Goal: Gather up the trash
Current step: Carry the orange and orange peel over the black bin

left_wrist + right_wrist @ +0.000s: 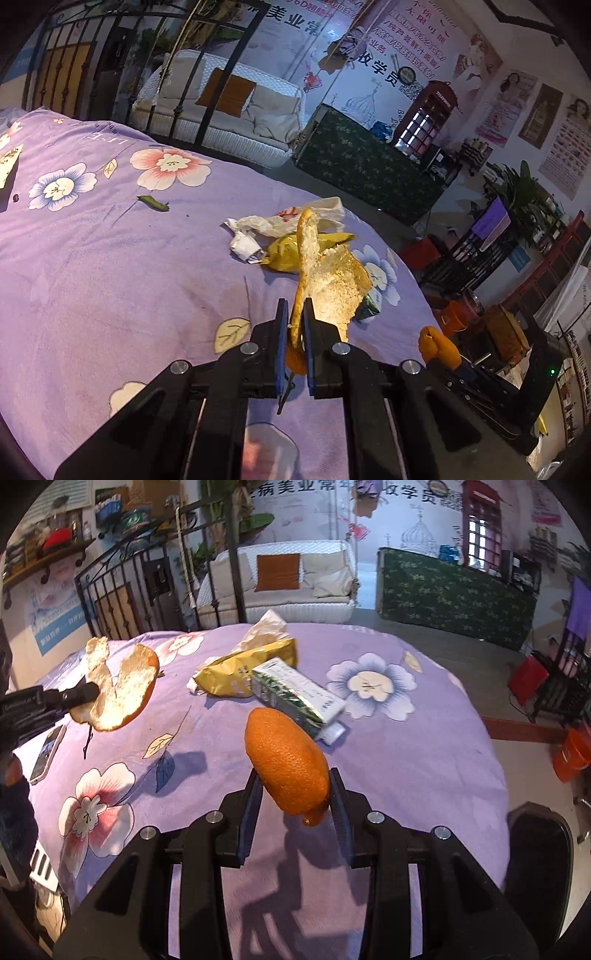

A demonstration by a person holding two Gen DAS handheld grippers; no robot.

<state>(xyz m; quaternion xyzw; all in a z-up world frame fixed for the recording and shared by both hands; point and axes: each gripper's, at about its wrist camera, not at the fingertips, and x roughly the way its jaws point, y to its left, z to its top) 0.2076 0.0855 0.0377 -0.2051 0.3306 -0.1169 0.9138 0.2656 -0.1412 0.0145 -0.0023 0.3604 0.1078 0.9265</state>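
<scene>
Each gripper pinches orange peel above the purple bedspread (pixel 424 760).

Left gripper (pixel 295 317) clamps the flat peel (pixel 332 284); right gripper (pixel 295 794) clamps the curled peel (pixel 286 760). Carton (pixel 299 698) and wrapper (pixel 243 672) lie mid-bed, near the far edge.

Right gripper (pixel 295 794): black two-finger tool, jaws closed against a curved orange citrus peel piece (pixel 286 762), held clear above the purple floral bedspread (pixel 406 768). Just beyond the peel: green-and-white drink carton (pixel 299 696) lying flat, touching a crumpled yellow snack bag (pixel 243 670). At left edge: left gripper (pixel 94 693), black, clamped on a broad torn orange peel with white pith showing (pixel 118 686), raised off the bedspread. Below it: white smartphone (pixel 48 747), face up. In background: white wicker sofa (pixel 295 587).
</scene>
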